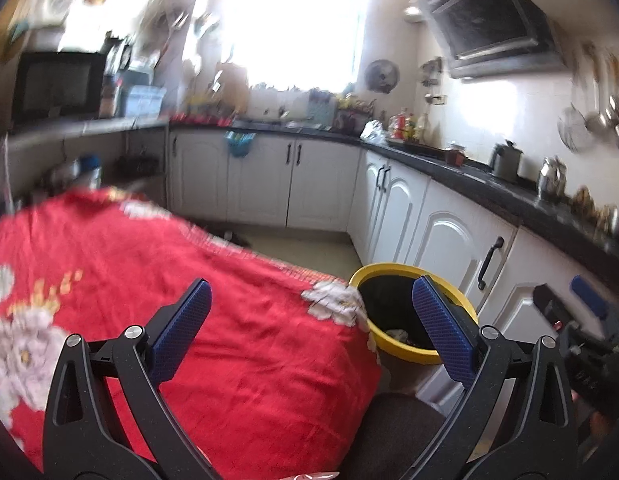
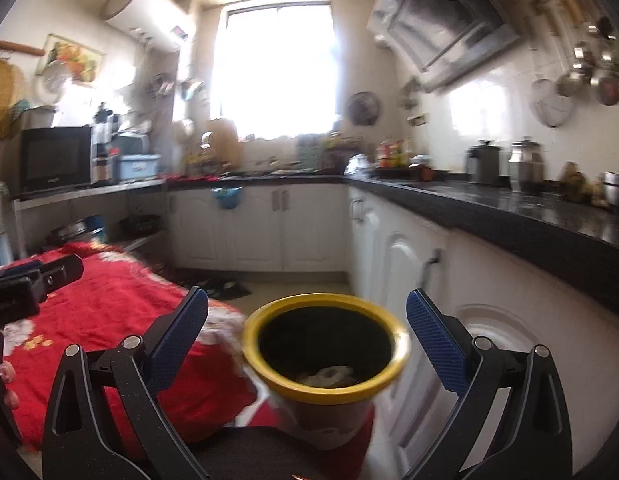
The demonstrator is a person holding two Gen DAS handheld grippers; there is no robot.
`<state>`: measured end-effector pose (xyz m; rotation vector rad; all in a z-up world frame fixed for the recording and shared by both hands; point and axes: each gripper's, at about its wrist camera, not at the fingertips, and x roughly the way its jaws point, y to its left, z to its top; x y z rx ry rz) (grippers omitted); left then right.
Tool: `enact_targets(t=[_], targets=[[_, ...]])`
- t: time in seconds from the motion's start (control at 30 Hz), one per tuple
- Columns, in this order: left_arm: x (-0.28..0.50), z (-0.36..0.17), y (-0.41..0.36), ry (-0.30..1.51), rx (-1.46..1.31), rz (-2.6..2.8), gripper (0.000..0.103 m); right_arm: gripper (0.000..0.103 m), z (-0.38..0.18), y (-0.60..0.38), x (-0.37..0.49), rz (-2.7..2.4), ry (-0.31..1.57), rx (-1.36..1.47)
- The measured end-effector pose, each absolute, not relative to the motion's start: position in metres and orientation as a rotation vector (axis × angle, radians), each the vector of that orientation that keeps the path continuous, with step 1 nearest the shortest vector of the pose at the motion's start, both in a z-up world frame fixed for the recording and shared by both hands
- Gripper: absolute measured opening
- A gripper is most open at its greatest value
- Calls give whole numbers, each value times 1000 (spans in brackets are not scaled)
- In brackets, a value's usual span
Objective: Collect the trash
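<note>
A yellow-rimmed trash bin (image 2: 325, 390) with a dark inside stands on the floor by the table's corner. Pale crumpled trash (image 2: 329, 376) lies at its bottom. The bin also shows in the left wrist view (image 1: 393, 350). My right gripper (image 2: 307, 336) is open and empty, held over the bin. My left gripper (image 1: 311, 322) is open and empty above the red flowered tablecloth (image 1: 157, 280), near the table's right edge. I see no loose trash on the cloth.
White cabinets (image 2: 421, 280) under a black counter (image 2: 509, 216) run along the right and back walls. The counter holds pots and jars. A microwave (image 2: 55, 158) sits at the left. A dark chair seat (image 1: 393, 432) is below the bin.
</note>
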<state>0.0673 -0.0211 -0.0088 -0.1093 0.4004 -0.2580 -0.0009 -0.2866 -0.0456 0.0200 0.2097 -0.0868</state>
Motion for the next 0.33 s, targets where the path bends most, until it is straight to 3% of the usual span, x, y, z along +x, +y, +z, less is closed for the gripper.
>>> enact_targets(t=[0.13,0.33], targets=[[67,-6,63,492,-233,-74,92,97,-33,-222,22,146,237,-47],[29,-26,249,602,-279,553,92,97,-30,-20,55,718,378,-168]])
